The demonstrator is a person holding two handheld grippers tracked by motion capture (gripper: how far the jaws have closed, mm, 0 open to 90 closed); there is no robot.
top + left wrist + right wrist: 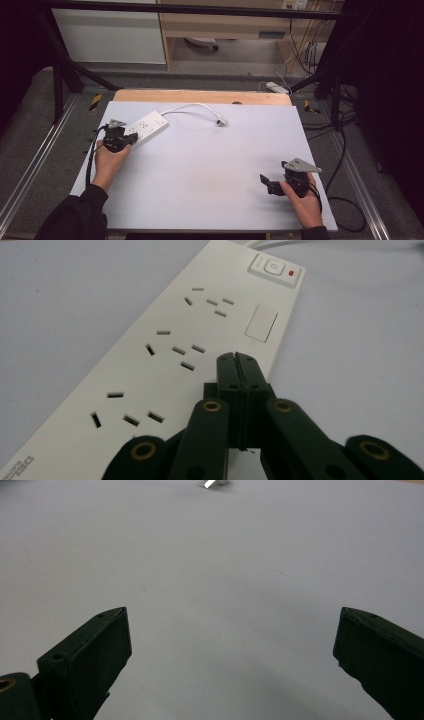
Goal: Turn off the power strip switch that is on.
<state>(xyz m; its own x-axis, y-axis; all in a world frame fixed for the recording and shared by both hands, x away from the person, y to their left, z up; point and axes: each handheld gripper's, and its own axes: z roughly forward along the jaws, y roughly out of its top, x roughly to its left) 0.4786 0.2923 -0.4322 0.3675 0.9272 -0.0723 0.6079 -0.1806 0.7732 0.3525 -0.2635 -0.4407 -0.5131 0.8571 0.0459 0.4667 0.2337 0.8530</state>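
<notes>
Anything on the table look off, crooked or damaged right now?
Nothing looks damaged or spilled. The white plastic power strip lies diagonally at the table's far left, its white cord looping to an unplugged plug. The left gripper's shut fingers sit over the strip.

A white power strip point(146, 128) lies flat on the table, directly under the tips of the left gripper point(131, 139), whose jaws are pressed together above its near half. It has three socket groups, a blank white panel point(261, 323) and a switch point(272, 266) with a small red light point(292, 273) at the end far from that gripper. Its white cable point(192, 107) curves away to a plug point(220, 121), far ahead of the right gripper point(266, 182).
</notes>
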